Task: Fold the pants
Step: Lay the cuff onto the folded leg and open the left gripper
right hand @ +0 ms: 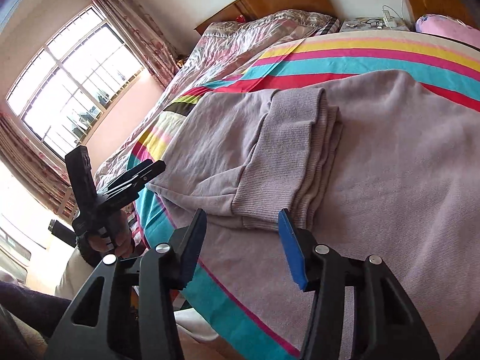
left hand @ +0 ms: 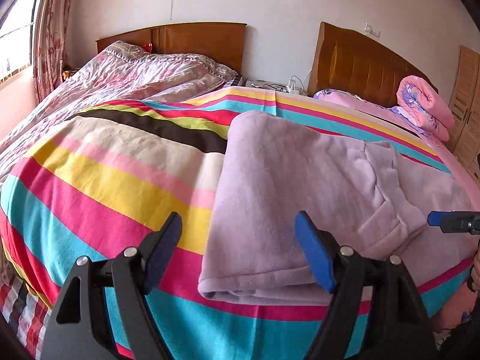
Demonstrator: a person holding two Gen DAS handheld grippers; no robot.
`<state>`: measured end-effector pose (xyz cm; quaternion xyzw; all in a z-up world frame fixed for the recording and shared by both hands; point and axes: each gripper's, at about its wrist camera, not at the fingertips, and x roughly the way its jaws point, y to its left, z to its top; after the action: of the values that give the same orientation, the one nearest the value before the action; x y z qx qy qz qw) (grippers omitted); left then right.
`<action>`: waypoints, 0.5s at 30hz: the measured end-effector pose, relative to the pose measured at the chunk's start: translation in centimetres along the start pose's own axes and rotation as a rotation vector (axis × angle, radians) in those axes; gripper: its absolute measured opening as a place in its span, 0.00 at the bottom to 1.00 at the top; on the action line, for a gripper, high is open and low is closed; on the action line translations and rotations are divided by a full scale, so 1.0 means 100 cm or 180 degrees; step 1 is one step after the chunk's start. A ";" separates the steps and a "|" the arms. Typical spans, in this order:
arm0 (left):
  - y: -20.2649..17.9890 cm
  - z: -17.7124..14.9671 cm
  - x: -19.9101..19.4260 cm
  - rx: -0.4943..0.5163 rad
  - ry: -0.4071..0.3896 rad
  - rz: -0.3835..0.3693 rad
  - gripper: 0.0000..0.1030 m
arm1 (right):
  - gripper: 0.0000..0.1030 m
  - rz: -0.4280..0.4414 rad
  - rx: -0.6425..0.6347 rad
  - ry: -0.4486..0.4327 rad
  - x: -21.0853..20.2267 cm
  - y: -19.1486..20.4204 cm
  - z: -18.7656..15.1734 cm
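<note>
Lilac fleece pants lie folded on a striped bedspread, with the ribbed cuffs laid over the upper part. My left gripper is open and empty, just above the pants' near left edge. My right gripper is open and empty, hovering right in front of the cuffs. The right gripper's blue tip shows at the right edge of the left wrist view. The left gripper shows in the right wrist view, held in a hand beside the bed.
A second bed with a floral quilt lies to the left. A rolled pink quilt sits by the headboard. A nightstand stands between the beds. A window is on the left.
</note>
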<state>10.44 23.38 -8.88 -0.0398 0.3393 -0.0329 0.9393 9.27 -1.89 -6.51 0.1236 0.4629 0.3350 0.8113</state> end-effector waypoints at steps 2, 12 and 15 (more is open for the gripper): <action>-0.001 -0.004 0.000 0.0025 -0.0008 0.0015 0.75 | 0.49 -0.0076 0.0093 0.0051 0.006 -0.002 0.002; -0.004 -0.013 0.006 0.0055 -0.0005 -0.0012 0.80 | 0.49 -0.0213 0.0253 0.0096 0.016 -0.013 0.008; -0.004 -0.013 0.007 0.0058 -0.0012 -0.0017 0.81 | 0.48 -0.0156 0.0296 0.0134 0.024 -0.017 0.011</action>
<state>10.13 22.88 -10.23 -0.0322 0.3371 -0.0385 0.9401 11.75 -1.46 -8.44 0.1427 0.4978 0.2957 0.8027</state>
